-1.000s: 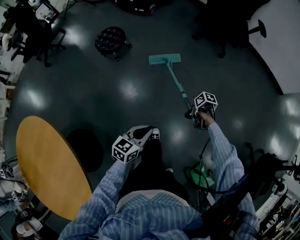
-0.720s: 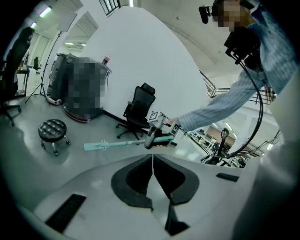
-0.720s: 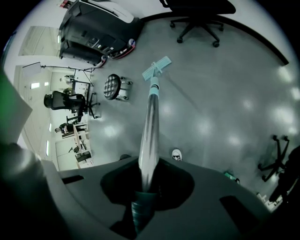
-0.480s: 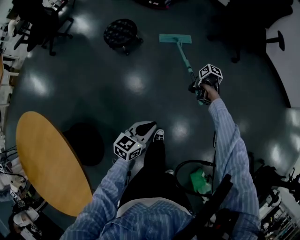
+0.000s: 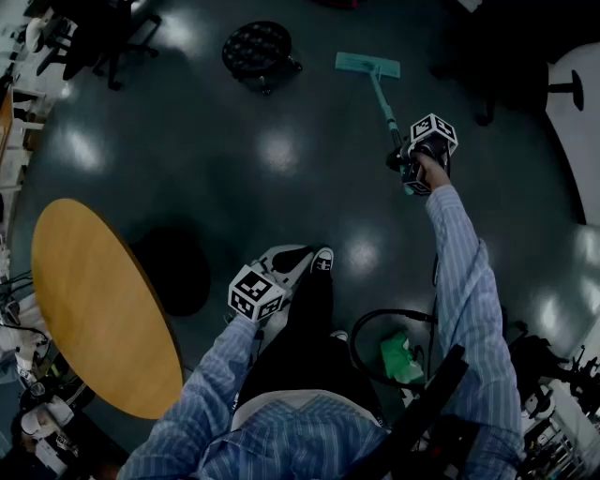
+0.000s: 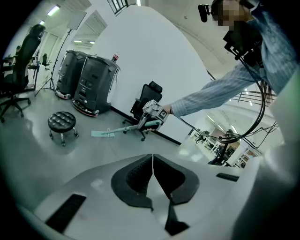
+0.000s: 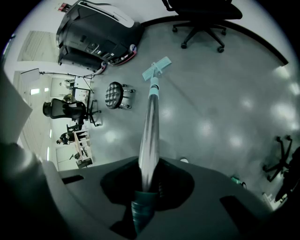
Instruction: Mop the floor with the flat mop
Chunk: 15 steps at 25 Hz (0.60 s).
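The flat mop has a teal head [image 5: 367, 64] lying flat on the dark floor at the far side, and its handle [image 5: 385, 108] slants back to my right gripper [image 5: 410, 167]. That gripper is shut on the mop handle at the end of an outstretched arm. In the right gripper view the silver handle [image 7: 149, 136] runs from between the jaws [image 7: 149, 174] out to the mop head [image 7: 156, 68]. My left gripper [image 5: 287, 257] hangs low by the person's leg, shut and holding nothing [image 6: 152, 161]. The left gripper view shows the mop head [image 6: 102, 134] from the side.
A black round stool [image 5: 257, 45] stands left of the mop head. A round wooden table [image 5: 98, 305] fills the left side. A black hoop with a green object [image 5: 398, 356] lies by the person's right foot. Office chairs [image 7: 201, 14] and black machines [image 6: 89, 79] stand along the walls.
My right gripper has pushed the mop away from the person, and the arm has stretched out. The mop head slid farther across the floor. The left gripper has hardly moved.
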Each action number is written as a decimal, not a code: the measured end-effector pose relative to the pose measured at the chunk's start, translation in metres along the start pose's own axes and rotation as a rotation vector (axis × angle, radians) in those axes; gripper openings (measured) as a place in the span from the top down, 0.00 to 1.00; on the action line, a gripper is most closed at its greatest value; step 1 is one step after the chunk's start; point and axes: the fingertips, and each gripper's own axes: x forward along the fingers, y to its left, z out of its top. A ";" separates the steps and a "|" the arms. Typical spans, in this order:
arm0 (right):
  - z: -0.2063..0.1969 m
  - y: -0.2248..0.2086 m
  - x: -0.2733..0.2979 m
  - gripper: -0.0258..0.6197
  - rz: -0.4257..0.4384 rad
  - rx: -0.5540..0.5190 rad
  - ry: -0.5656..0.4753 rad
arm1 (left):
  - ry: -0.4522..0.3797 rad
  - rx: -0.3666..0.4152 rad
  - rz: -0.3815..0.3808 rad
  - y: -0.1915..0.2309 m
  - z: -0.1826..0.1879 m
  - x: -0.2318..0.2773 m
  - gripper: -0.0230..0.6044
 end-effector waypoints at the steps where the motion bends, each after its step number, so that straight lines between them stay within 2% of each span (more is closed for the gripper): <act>1: -0.010 -0.003 0.001 0.87 -0.001 0.001 0.002 | -0.003 -0.002 -0.001 -0.003 -0.001 -0.005 0.95; 7: -0.087 -0.030 -0.002 0.87 0.002 0.020 0.029 | 0.002 0.004 -0.029 -0.032 -0.005 -0.025 0.95; 15: -0.213 -0.094 -0.008 0.88 0.009 0.035 0.055 | -0.016 0.058 -0.073 -0.099 -0.020 -0.033 0.95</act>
